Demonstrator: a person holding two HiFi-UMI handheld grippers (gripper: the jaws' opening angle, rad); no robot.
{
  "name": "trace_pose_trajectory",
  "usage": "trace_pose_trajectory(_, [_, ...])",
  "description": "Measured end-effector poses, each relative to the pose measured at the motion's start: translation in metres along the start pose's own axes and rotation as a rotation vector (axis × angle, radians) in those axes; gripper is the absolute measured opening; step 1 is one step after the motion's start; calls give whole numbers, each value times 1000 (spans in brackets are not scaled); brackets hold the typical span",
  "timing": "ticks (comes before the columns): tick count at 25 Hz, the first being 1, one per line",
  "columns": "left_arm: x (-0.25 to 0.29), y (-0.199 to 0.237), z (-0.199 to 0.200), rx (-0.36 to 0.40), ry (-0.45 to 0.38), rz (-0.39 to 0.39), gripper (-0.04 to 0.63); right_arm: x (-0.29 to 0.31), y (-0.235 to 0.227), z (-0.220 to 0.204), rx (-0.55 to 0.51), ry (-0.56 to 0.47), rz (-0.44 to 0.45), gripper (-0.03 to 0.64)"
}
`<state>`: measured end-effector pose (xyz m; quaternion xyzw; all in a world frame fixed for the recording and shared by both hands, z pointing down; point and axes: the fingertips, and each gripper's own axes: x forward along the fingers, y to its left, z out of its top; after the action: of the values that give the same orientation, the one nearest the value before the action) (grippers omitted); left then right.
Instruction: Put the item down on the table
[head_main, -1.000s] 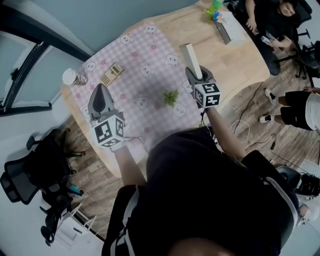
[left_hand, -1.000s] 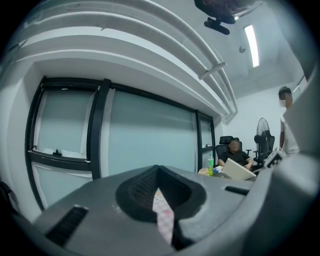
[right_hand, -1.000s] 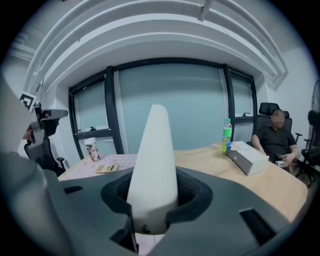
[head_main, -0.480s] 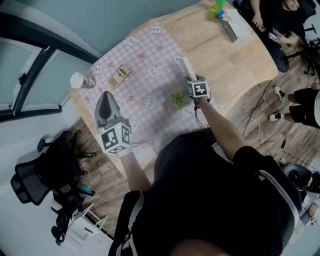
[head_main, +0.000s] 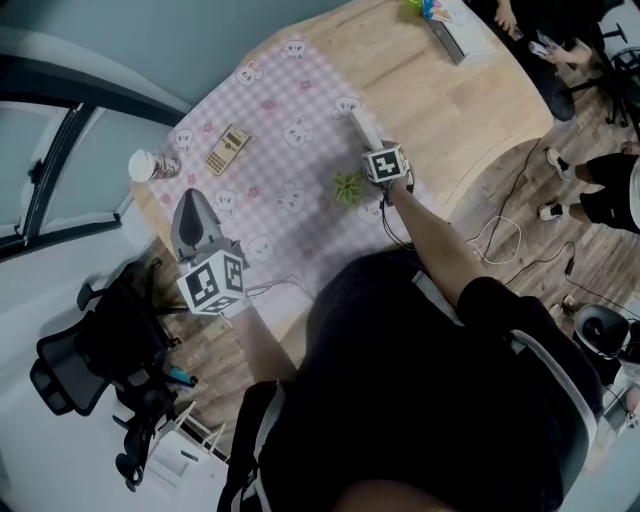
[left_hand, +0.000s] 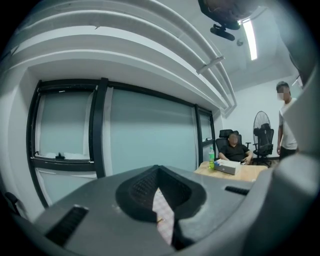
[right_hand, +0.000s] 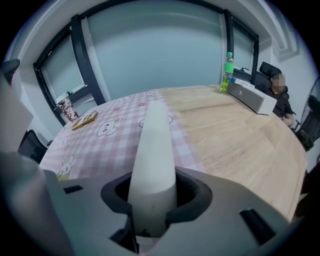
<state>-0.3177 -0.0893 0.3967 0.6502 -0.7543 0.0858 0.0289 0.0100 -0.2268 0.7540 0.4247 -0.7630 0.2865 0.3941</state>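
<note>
A long white bar (head_main: 359, 126) sticks out forward from my right gripper (head_main: 371, 148), which is shut on its near end. In the right gripper view the white bar (right_hand: 154, 145) fills the gap between the jaws of the right gripper (right_hand: 151, 202) and points low over the right border of the pink checked cloth (right_hand: 112, 142). Whether the bar touches the table (head_main: 450, 100) I cannot tell. My left gripper (head_main: 193, 207) hovers over the table's near left corner, shut and empty. In its own view the left gripper (left_hand: 161, 202) points at the windows.
On the pink checked cloth (head_main: 290, 120) lie a yellow calculator (head_main: 227, 149) and a small green plant (head_main: 348, 187), with a cup (head_main: 150, 165) at its left corner. A green bottle (right_hand: 228, 70) and a white box (right_hand: 252, 97) stand at the far end. A seated person is beyond them.
My right gripper has carried the white bar lower and further over the table, to the cloth's right border. The left gripper has kept its place and stayed shut.
</note>
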Motion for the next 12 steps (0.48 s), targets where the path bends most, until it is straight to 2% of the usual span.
trace_pose_trajectory(4, [1, 1, -1, 10, 7, -7, 0, 1, 2, 4, 42, -17, 33, 149])
trace_pose_trajectory(7, [3, 2, 2, 14, 3, -8, 0, 2, 5, 8, 157, -22, 130, 147])
trace_pose_trajectory(9, [2, 2, 3, 11, 1, -8, 0, 0, 9, 7, 286, -23, 261, 147])
trace_pose_trajectory(12, [0, 2, 4, 12, 4, -8, 0, -7, 27, 7, 564, 1, 574, 147])
